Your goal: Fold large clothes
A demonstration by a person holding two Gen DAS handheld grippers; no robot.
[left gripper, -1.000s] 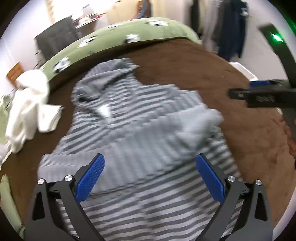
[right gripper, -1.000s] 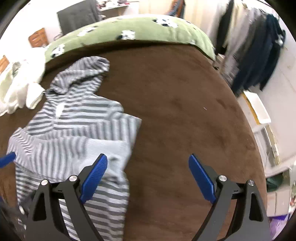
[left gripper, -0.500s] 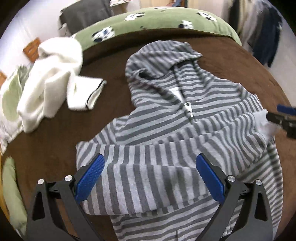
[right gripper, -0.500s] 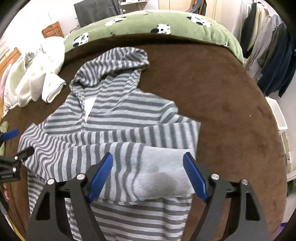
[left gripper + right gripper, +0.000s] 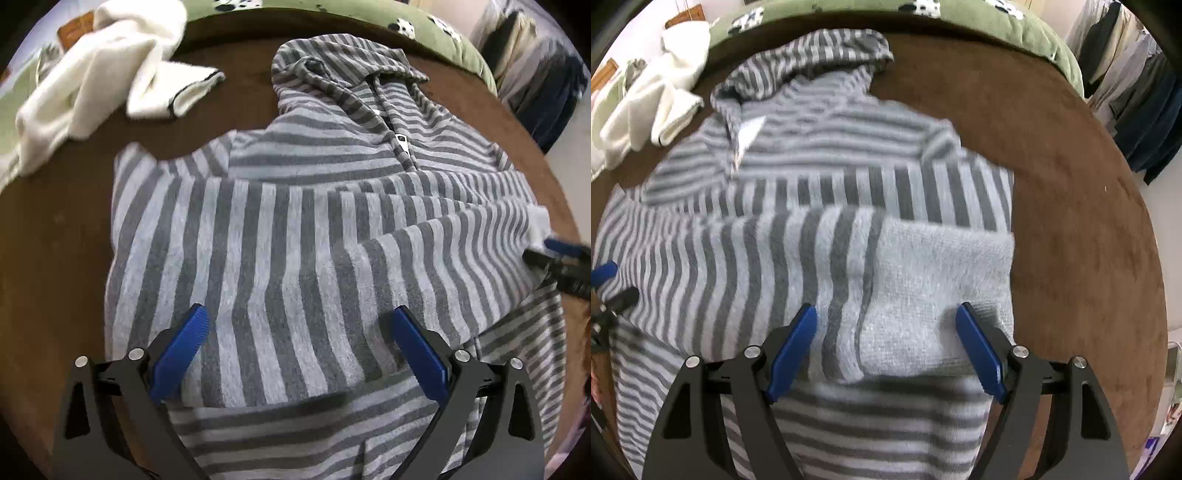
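Closest to me, my left gripper [image 5: 299, 354] stands wide apart over the folded sleeve [image 5: 280, 258] of the striped hoodie [image 5: 332, 155], gripping nothing. My right gripper [image 5: 886, 347] has narrowed a little yet stays open, straddling the plain grey cuff [image 5: 938, 291]. The hoodie lies flat on the brown blanket [image 5: 1071, 184], hood farthest away. Beyond, a white garment [image 5: 92, 66] sits beside it.

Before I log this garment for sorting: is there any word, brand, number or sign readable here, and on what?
None can be read.
White neck label inside the striped hoodie: blurred, no text visible.
Zipper pull: too small to show any marking.
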